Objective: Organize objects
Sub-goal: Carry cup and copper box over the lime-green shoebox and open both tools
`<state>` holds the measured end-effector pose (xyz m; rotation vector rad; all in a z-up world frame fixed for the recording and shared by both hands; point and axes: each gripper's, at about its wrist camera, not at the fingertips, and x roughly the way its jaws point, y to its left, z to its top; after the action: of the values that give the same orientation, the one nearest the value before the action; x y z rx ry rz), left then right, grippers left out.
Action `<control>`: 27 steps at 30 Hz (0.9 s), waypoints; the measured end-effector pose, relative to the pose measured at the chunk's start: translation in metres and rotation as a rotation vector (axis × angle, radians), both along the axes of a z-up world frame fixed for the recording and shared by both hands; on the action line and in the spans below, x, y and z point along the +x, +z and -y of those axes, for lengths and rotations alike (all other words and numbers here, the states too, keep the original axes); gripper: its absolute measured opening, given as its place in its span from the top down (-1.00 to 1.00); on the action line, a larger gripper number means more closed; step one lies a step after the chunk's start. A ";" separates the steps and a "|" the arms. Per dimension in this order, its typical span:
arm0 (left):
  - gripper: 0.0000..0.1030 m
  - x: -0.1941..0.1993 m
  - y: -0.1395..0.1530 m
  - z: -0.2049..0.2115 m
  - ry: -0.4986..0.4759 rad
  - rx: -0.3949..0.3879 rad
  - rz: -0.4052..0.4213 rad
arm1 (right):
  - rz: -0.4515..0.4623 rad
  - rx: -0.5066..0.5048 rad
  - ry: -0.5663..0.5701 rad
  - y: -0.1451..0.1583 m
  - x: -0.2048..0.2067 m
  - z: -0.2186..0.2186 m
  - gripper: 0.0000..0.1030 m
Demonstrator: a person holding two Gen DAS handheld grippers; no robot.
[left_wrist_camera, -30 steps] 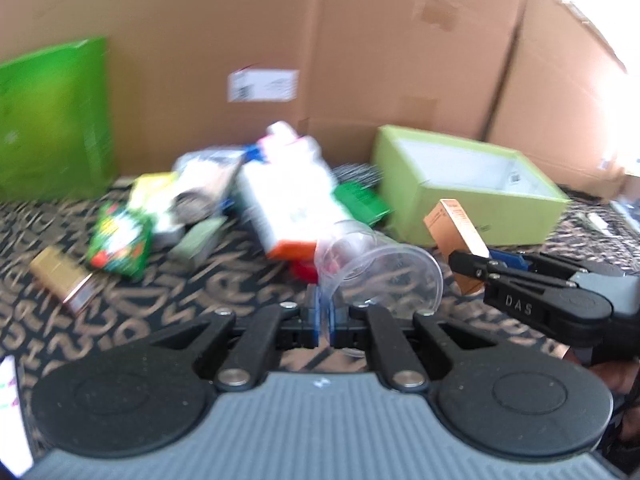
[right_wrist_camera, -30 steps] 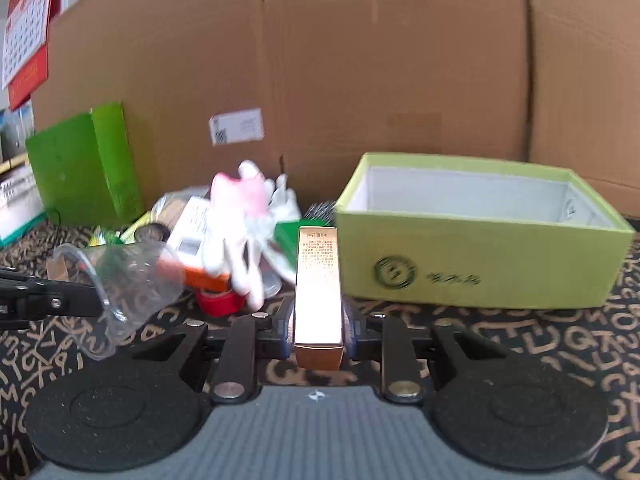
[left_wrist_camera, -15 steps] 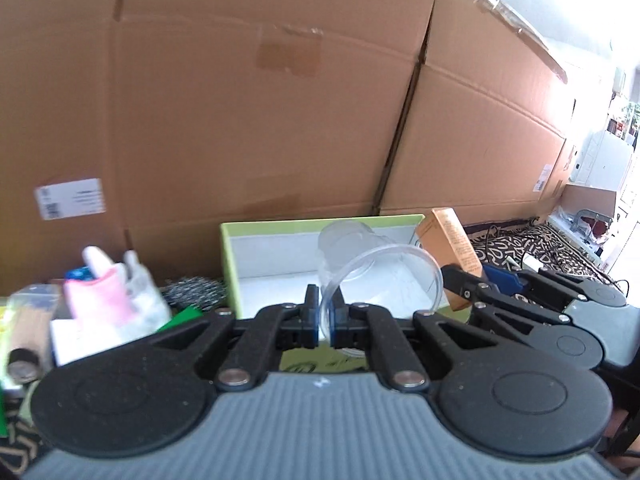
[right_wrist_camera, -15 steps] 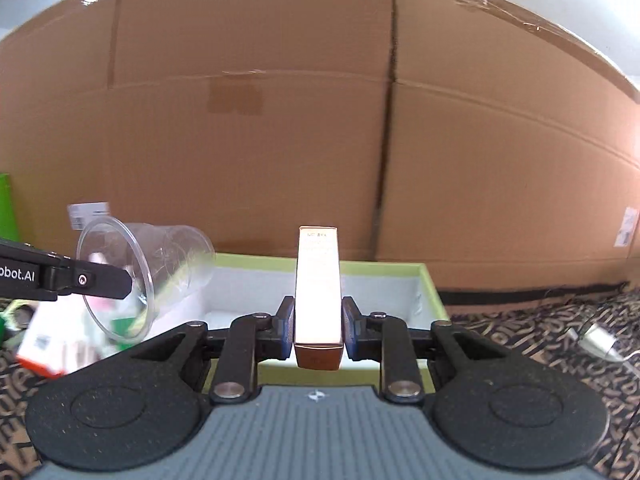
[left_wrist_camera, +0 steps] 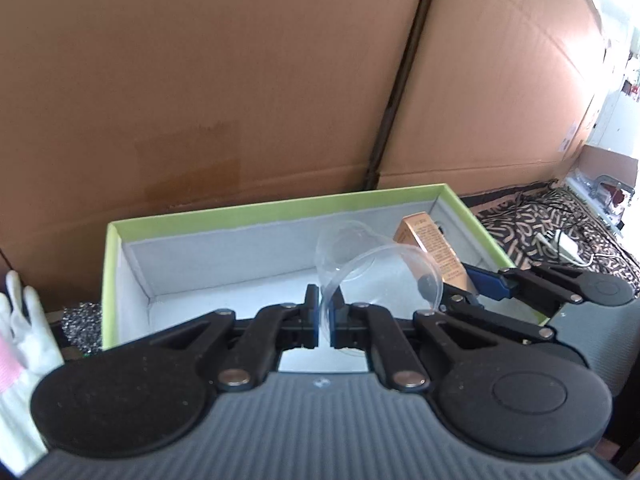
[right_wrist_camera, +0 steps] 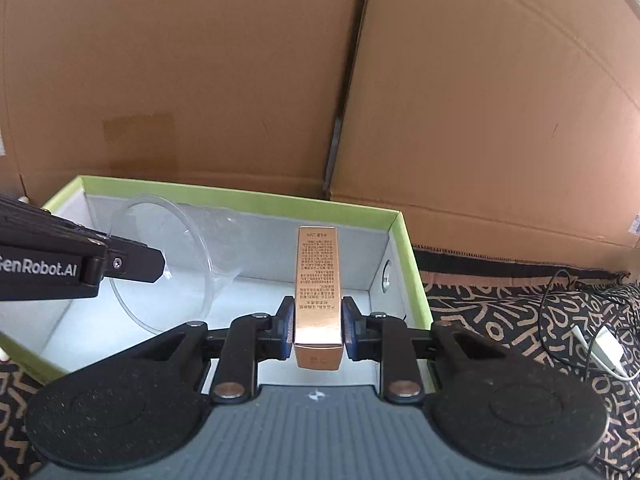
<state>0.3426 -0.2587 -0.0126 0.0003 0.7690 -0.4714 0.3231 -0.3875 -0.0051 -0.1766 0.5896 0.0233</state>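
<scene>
Clear cup (left_wrist_camera: 372,276): one; gold carton (right_wrist_camera: 318,280): one; green box (right_wrist_camera: 248,202): one.

**Cardboard backdrop, patterned cloth and stray clutter**

Two large brown cardboard panels (right_wrist_camera: 200,80) stand upright across the back, meeting at a dark vertical seam right of centre. A darker rectangular tape patch (right_wrist_camera: 138,130) marks the left panel. A small white label (right_wrist_camera: 633,226) sits low on the right panel, at the frame's edge. The counter is covered by a black cloth with tan squiggles (right_wrist_camera: 500,312). On it, to the right, lies a white charger plug with a thin cable (right_wrist_camera: 606,350) looping around. In the left wrist view, a white and pink glove (left_wrist_camera: 18,344) sits at the far left, with a steel wool scourer (left_wrist_camera: 80,322) just beside it.
</scene>
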 end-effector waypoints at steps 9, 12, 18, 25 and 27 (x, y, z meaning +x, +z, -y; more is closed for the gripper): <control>-0.63 0.005 -0.012 -0.002 -0.001 -0.055 0.071 | 0.022 -0.118 0.032 -0.008 0.007 -0.002 -0.12; -0.70 -0.002 -0.002 -0.009 -0.021 -0.092 0.073 | 0.038 -0.107 0.057 -0.001 -0.006 0.002 -0.22; -1.00 -0.040 0.034 -0.031 0.012 -0.135 0.155 | 0.139 -0.022 0.004 0.038 -0.053 0.009 -0.45; -1.00 -0.114 0.056 -0.066 0.046 -0.133 0.233 | 0.235 0.094 0.004 0.070 -0.130 -0.007 -0.68; -1.00 -0.138 0.059 -0.086 0.068 -0.128 0.225 | 0.245 0.122 0.011 0.068 -0.148 -0.016 -0.71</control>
<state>0.2051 -0.1727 0.0461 -0.0908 0.5153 -0.4468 0.1749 -0.3713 0.0629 -0.0622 0.3414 0.0476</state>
